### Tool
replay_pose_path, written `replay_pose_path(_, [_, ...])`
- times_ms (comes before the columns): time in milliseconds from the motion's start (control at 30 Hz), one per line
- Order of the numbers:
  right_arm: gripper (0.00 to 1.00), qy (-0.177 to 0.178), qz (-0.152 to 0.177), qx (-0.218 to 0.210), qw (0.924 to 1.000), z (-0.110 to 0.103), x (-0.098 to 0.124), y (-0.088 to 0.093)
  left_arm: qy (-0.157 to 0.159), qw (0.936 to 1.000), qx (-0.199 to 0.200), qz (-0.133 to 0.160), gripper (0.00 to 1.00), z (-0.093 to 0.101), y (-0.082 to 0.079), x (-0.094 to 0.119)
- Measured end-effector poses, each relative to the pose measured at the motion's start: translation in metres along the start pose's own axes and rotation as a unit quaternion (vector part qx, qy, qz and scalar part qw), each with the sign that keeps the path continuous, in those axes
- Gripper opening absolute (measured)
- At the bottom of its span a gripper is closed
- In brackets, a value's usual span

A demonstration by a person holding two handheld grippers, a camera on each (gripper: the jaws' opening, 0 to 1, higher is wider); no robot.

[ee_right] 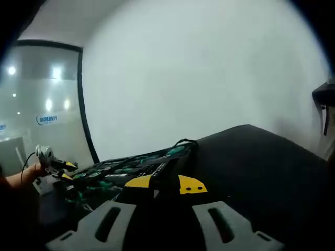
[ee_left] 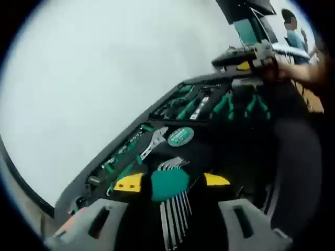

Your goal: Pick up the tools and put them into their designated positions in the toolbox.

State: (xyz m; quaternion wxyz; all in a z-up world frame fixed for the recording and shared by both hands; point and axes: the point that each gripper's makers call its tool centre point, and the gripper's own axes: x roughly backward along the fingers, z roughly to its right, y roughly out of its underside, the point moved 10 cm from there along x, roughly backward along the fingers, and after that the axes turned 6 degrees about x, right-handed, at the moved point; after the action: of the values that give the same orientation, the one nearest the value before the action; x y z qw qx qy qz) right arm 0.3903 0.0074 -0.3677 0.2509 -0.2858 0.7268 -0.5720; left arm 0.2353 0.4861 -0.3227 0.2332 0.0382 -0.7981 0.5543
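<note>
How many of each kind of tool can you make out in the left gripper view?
Set of steel hex keys in a teal holder: 1
Silver adjustable wrench: 1
Round teal disc-shaped tool: 1
Green-handled tools further back: too blurred to count
Total counted: 3

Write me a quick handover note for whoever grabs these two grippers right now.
Left gripper: shut on the hex key set, teal holder, keys hanging down between the jaws, held over the open toolbox.
Right gripper: shut on a dark tool, type unclear, above the toolbox.
Done: wrench and screwdrivers sit in the tray.
Left: seat both held tools in their slots.
</note>
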Motion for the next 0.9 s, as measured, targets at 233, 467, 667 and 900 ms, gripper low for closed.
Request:
replay_pose_path(233, [0.15, -0.001, -0.003, 0.002, 1.0, 0.006, -0.003, 0.001, -0.107, 0.9912, 0.073, -0.028, 0.26, -0.016, 0.0, -0.031])
replay_pose_path(467, [0.15, -0.002, -0.002, -0.002, 1.0, 0.007, -0.003, 0.001, -0.096, 0.9908, 0.088, -0.037, 0.12, -0.008, 0.011, -0.04])
replay_pose_path(667, [0.15, -0.003, -0.001, -0.002, 1.0, 0.008, -0.003, 0.0, -0.07, 0.9946, 0.069, -0.034, 0.04, 0.006, 0.011, -0.04])
replay_pose_path(900, [0.15, -0.005, 0.0, -0.005, 1.0, 0.009, -0.004, 0.0, -0.066, 0.9925, 0.096, -0.038, 0.1, 0.0, 0.008, -0.032])
